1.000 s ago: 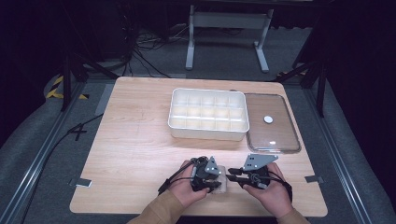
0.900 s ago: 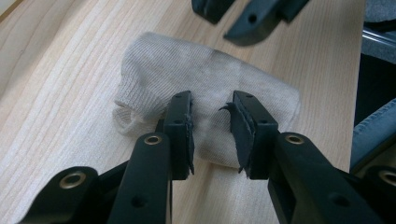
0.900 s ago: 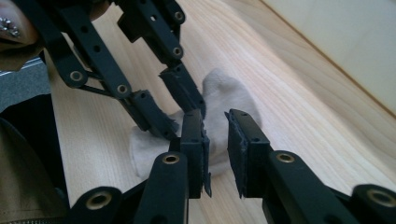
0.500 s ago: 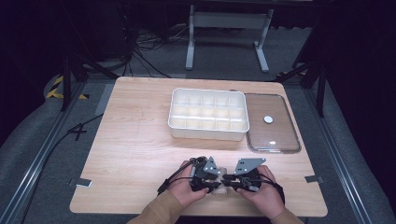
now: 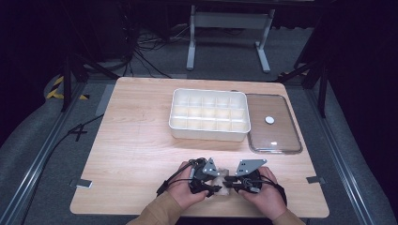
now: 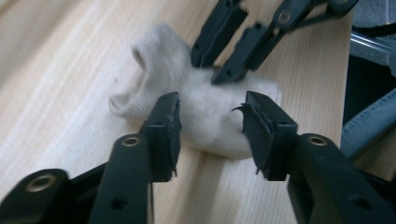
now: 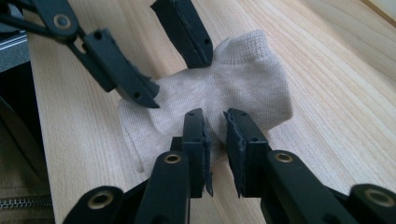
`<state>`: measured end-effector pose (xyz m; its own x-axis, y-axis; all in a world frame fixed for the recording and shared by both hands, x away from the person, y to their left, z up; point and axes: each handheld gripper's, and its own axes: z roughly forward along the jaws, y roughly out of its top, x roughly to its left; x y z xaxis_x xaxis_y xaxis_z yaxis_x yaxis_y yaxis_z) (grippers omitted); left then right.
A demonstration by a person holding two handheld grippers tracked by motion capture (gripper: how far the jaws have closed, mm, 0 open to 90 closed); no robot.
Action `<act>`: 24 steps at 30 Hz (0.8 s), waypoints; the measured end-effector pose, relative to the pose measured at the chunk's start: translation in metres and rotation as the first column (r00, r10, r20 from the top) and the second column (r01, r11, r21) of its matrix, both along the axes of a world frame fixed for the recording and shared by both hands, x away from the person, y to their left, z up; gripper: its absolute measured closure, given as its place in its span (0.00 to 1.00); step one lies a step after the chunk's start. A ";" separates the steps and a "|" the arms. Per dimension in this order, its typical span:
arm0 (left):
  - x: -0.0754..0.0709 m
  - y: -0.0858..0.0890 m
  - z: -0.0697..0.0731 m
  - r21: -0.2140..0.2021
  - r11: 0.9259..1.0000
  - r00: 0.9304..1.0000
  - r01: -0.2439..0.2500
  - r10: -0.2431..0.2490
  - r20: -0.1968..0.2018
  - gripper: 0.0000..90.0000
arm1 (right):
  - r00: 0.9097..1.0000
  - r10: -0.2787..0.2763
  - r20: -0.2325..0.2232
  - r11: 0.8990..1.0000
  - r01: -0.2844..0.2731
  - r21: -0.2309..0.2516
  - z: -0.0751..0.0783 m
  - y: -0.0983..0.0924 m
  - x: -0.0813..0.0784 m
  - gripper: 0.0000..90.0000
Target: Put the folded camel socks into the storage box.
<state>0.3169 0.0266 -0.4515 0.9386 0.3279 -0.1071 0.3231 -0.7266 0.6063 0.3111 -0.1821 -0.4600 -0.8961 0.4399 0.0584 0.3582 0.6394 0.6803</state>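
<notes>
At the near edge of the wooden counter (image 5: 141, 140) a small beige sock (image 7: 224, 93) lies crumpled, between the person's two hands. The left claw (image 6: 210, 126) stands open, its jaws spread wide on either side of the sock's near end, not pressing on it as far as I can see. The right claw (image 7: 215, 135) comes at the sock from the opposite side with its jaws nearly together, only a thin gap left; a fold of the fabric seems to sit in that gap, but I cannot tell for sure that it is pinched. In the left gripper view the right claw's jaws press down on the sock's far side.

From above, the left hand (image 5: 180, 194) and right hand (image 5: 263, 194) sit close together, the two claws pointing toward each other over the sock.

Farther back on the counter stands a white compartment tray (image 5: 209, 133), and just beside it to the right lies a clear lid (image 5: 277, 136) with a white knob in its middle.
</notes>
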 end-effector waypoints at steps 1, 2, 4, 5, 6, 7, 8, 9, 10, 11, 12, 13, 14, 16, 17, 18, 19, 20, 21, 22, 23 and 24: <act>0.000 -0.001 -0.001 0.004 1.000 1.000 0.002 -0.002 0.003 0.61 | 1.000 0.001 0.000 1.000 -0.001 0.002 0.000 0.000 0.000 0.84; -0.001 -0.002 -0.001 0.009 1.000 1.000 0.001 -0.001 0.011 0.61 | 1.000 -0.003 0.001 1.000 0.003 0.001 0.000 -0.001 0.000 0.82; -0.001 -0.003 -0.001 0.026 1.000 1.000 0.008 -0.008 0.021 0.61 | 1.000 0.014 0.007 1.000 -0.014 0.006 0.000 -0.002 0.002 0.74; -0.001 -0.003 -0.002 0.022 1.000 1.000 0.004 -0.004 0.013 0.61 | 1.000 0.023 0.007 1.000 -0.023 0.011 -0.001 -0.003 0.003 0.72; 0.000 -0.002 -0.003 0.022 1.000 1.000 -0.005 0.005 0.001 0.61 | 0.999 0.035 -0.003 0.999 -0.035 0.020 -0.001 -0.005 0.004 0.69; 0.001 -0.001 -0.004 0.018 1.000 1.000 -0.005 0.005 -0.010 0.61 | 0.999 0.044 -0.017 0.999 -0.044 0.028 -0.001 -0.006 0.004 0.67; 0.002 0.000 -0.004 0.015 1.000 1.000 -0.010 0.010 -0.021 0.61 | 0.998 0.053 -0.025 0.998 -0.052 0.023 -0.001 -0.007 0.004 0.65; 0.002 0.000 -0.004 0.015 1.000 1.000 -0.010 0.010 -0.021 0.61 | 0.998 0.053 -0.025 0.998 -0.052 0.023 -0.001 -0.007 0.004 0.65; 0.003 0.001 -0.006 0.010 1.000 0.999 -0.014 0.014 -0.034 0.61 | 0.996 0.086 -0.017 0.996 -0.086 -0.006 -0.002 -0.005 0.003 0.63; 0.004 0.001 -0.006 0.010 1.000 0.999 -0.011 0.011 -0.035 0.61 | 0.996 0.091 -0.013 0.996 -0.091 -0.013 -0.002 -0.004 0.003 0.63; 0.004 0.001 -0.006 0.010 1.000 0.999 -0.011 0.011 -0.037 0.61 | 0.996 0.094 -0.007 0.995 -0.094 -0.025 -0.002 -0.002 0.003 0.62; 0.004 0.000 -0.006 0.010 1.000 0.999 -0.012 0.012 -0.036 0.61 | 0.996 0.093 -0.009 0.995 -0.094 -0.032 -0.002 -0.001 0.002 0.62; 0.004 0.000 -0.006 0.011 1.000 0.999 -0.011 0.011 -0.036 0.61 | 0.996 0.091 -0.009 0.995 -0.091 -0.038 -0.002 -0.001 0.002 0.62; 0.004 0.000 -0.007 0.010 1.000 0.999 -0.011 0.012 -0.037 0.61 | 0.996 0.087 -0.018 0.995 -0.088 -0.041 -0.004 -0.001 0.003 0.61; 0.004 0.001 -0.007 0.007 1.000 0.999 -0.013 0.013 -0.039 0.61 | 0.996 0.088 -0.029 0.995 -0.089 -0.037 -0.004 -0.002 0.003 0.61; 0.004 0.001 -0.007 0.007 1.000 0.999 -0.013 0.013 -0.039 0.61 | 0.996 0.088 -0.029 0.995 -0.089 -0.037 -0.004 -0.002 0.003 0.61; 0.004 0.001 -0.007 0.007 1.000 0.999 -0.019 0.019 -0.046 0.61 | 0.996 0.074 -0.048 0.997 -0.076 -0.029 -0.006 -0.003 0.004 0.60; 0.004 0.001 -0.007 0.007 1.000 0.999 -0.019 0.019 -0.046 0.61 | 0.996 0.074 -0.048 0.997 -0.076 -0.029 -0.006 -0.003 0.004 0.60; 0.005 0.002 -0.008 0.001 1.000 0.998 -0.026 0.026 -0.053 0.61 | 0.996 0.077 -0.048 0.996 -0.078 -0.032 -0.005 -0.004 0.004 0.59; 0.005 0.002 -0.008 -0.003 1.000 0.998 -0.029 0.029 -0.056 0.61 | 0.996 0.078 -0.047 0.996 -0.080 -0.031 -0.005 -0.004 0.005 0.59; 0.004 0.003 -0.008 -0.004 0.999 0.998 -0.037 0.037 -0.059 0.61 | 0.995 0.081 -0.050 0.996 -0.082 -0.027 -0.003 -0.005 0.005 0.59; 0.004 0.003 -0.008 -0.004 0.999 0.997 -0.040 0.040 -0.059 0.61 | 0.996 0.075 -0.049 0.997 -0.077 -0.024 -0.002 -0.005 0.005 0.59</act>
